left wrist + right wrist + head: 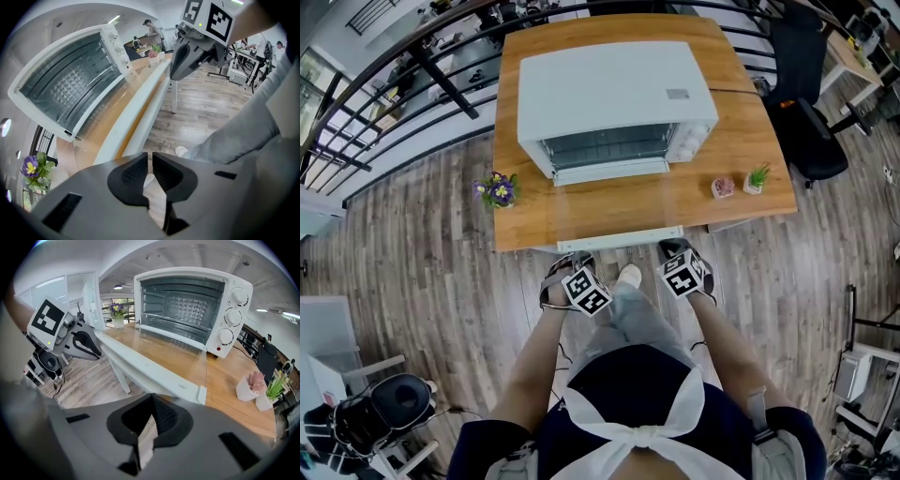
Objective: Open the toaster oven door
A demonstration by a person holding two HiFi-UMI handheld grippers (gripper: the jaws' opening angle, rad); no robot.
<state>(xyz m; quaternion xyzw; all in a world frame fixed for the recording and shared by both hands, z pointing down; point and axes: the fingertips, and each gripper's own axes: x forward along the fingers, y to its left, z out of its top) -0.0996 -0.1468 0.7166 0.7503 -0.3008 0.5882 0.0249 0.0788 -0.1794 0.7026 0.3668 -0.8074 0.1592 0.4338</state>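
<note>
Toaster oven door [614,202] is lying flat open just ahead of both grippers. Stiff hinge, fragile glass: I'd be taking the white handle [619,237]. Left gripper [567,261] is hanging barely apart, empty; right gripper [675,249] is sitting pinched together.

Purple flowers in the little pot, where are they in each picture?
Head view: purple flowers left of centre, lower left of the toaster oven.
Left gripper view: purple flowers at bottom left, below the toaster oven.
Right gripper view: purple flowers upper left of centre, left of the toaster oven.
Shared landmark: the white toaster oven.
</note>
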